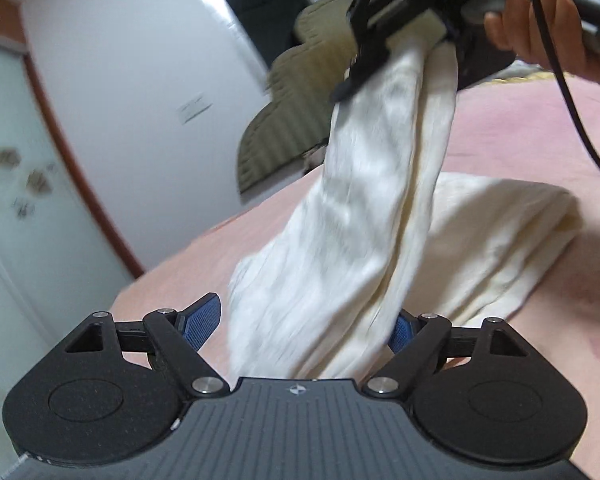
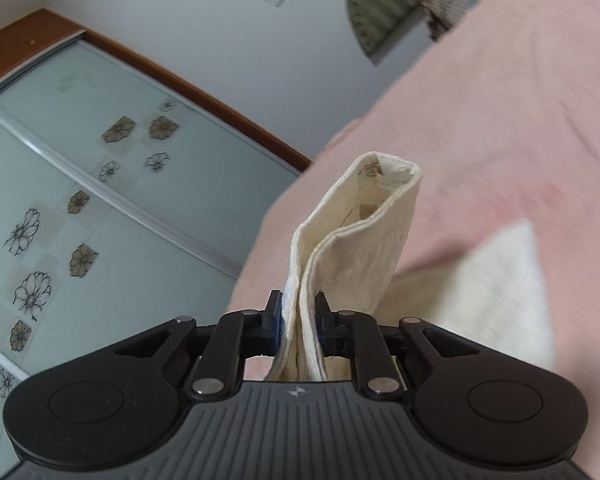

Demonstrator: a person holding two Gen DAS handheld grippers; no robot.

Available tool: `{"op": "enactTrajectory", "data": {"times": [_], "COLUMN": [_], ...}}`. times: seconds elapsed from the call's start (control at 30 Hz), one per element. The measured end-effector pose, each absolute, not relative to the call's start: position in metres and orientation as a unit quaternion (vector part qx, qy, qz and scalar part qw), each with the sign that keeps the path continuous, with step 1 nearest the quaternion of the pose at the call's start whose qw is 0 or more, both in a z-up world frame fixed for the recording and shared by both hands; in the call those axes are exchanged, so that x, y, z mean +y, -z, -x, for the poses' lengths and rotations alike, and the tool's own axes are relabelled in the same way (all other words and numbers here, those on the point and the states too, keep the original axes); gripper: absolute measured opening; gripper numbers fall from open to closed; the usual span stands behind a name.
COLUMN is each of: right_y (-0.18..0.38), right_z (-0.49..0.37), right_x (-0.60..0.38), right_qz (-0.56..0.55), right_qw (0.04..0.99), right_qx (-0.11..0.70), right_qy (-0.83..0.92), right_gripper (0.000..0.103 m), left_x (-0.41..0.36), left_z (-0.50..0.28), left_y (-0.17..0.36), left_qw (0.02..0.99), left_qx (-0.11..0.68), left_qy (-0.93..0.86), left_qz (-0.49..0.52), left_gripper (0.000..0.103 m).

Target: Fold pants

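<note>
The cream-white pants (image 1: 364, 216) hang in a long band from my right gripper (image 1: 396, 44) at the top of the left wrist view, down to the pink bed (image 1: 520, 132). Part of them lies bunched on the bed (image 1: 500, 236). My left gripper (image 1: 306, 320) is open, its blue pads (image 1: 202, 322) wide apart, with the hanging cloth passing between them. In the right wrist view my right gripper (image 2: 299, 316) is shut on a folded edge of the pants (image 2: 360, 232), which stands up between the fingers above the pink bed (image 2: 500, 100).
A white wall (image 1: 140, 100) and a sliding wardrobe door with flower prints (image 2: 80, 208) stand beyond the bed's edge. An olive scalloped headboard or cushion (image 1: 296, 120) lies at the far side. A black cable (image 1: 572, 92) hangs from the right hand.
</note>
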State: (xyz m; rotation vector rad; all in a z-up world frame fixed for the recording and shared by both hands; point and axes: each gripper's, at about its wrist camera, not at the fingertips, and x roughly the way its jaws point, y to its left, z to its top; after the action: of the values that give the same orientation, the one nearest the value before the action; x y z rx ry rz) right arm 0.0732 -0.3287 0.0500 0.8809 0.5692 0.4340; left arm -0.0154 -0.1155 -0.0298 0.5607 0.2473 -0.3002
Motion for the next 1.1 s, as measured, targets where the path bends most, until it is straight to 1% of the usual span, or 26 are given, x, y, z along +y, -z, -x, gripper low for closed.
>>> {"op": "enactTrajectory", "data": {"times": [0.1, 0.23, 0.47, 0.63, 0.93, 1.1], "right_y": [-0.065, -0.077, -0.061, -0.032, 0.002, 0.028], "right_z": [-0.085, -0.092, -0.085, -0.070, -0.035, -0.025], "right_x": [-0.317, -0.306, -0.309, -0.327, -0.368, -0.370], "right_qz": [-0.409, -0.400, -0.405, -0.428, -0.460, -0.471], "right_qw": [0.846, 0.848, 0.846, 0.838, 0.836, 0.829], "right_qx": [0.265, 0.260, 0.272, 0.280, 0.265, 0.277], "right_qy": [-0.219, -0.229, -0.215, -0.191, -0.139, -0.119], "right_gripper": [0.015, 0.015, 0.015, 0.015, 0.014, 0.014], "left_x": [-0.094, -0.073, -0.026, -0.023, -0.047, -0.045], "left_z": [0.010, 0.009, 0.011, 0.018, 0.035, 0.024], "left_y": [0.019, 0.011, 0.004, -0.001, 0.025, 0.035], "left_qw": [0.954, 0.962, 0.959, 0.956, 0.943, 0.936], "left_qx": [0.137, 0.156, 0.211, 0.211, 0.175, 0.196], "left_qy": [0.130, 0.089, 0.066, 0.080, 0.113, 0.120], "left_qz": [-0.234, -0.207, -0.175, -0.188, -0.258, -0.266], "left_gripper": [0.082, 0.082, 0.082, 0.080, 0.080, 0.081]}}
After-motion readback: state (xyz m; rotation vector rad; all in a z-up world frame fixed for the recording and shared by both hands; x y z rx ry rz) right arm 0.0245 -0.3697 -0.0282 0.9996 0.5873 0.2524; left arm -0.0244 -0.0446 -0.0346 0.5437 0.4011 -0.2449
